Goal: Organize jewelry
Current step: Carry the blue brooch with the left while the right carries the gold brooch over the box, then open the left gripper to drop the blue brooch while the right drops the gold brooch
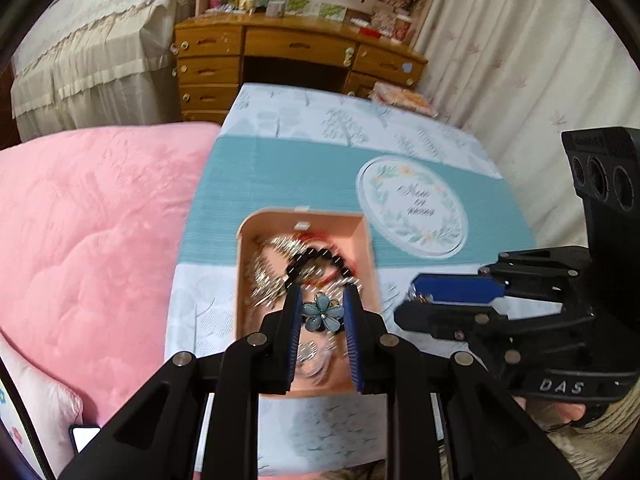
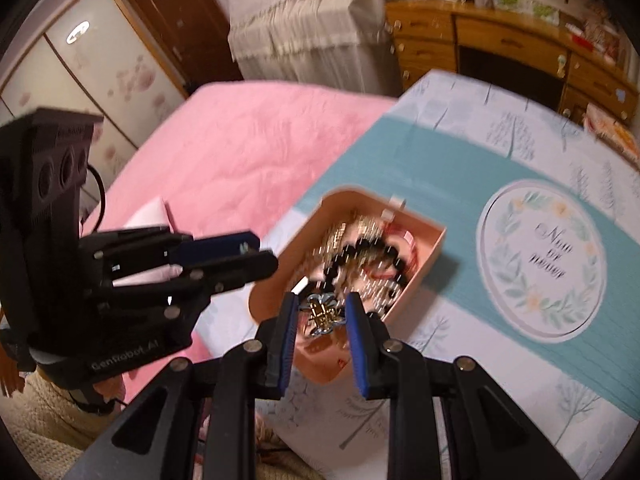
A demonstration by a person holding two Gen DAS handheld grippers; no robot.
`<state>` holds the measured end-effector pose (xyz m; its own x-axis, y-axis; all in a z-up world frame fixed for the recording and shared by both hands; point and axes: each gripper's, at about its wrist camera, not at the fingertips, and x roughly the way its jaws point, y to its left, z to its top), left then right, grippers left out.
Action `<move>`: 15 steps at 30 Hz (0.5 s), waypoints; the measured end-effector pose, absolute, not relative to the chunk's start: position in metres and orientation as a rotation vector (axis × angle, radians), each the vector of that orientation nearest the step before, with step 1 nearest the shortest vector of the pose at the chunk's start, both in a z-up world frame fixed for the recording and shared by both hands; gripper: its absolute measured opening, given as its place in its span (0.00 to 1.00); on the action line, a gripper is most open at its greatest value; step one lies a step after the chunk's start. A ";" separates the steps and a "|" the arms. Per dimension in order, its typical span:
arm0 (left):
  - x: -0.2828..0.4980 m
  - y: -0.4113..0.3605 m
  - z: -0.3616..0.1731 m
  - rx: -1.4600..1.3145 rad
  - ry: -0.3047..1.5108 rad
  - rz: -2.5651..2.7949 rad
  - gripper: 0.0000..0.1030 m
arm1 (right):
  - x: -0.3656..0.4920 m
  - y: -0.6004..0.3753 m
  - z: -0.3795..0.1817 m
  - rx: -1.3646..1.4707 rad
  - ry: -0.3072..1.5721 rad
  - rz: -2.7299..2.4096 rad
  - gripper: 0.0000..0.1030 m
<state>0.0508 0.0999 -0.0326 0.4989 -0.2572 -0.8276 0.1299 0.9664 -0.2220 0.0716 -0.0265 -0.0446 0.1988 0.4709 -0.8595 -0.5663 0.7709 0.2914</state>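
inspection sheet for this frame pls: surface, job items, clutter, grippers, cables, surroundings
Surface: table under a blue and white printed cloth, round floral emblem on it.
Job's things: open pink box holding a tangle of jewelry, with a black bead bracelet on top; blue flower piece; gold and silver piece.
Clutter: nothing seen on the cloth beyond the box.
Grippers: left gripper shut on the blue flower piece; right gripper shut on the gold and silver piece; both over the box.
Cables: dark cable behind the left gripper.
Surroundings: pink quilt, wooden desk, curtain.
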 end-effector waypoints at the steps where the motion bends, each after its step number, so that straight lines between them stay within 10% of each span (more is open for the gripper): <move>1: 0.052 0.102 -0.041 -0.140 1.042 -0.234 0.18 | 0.071 -0.024 -0.051 -0.107 1.184 0.727 0.24; 15: 0.057 0.110 -0.074 -0.164 1.112 -0.245 0.18 | 0.075 -0.015 -0.083 -0.115 1.343 0.718 0.28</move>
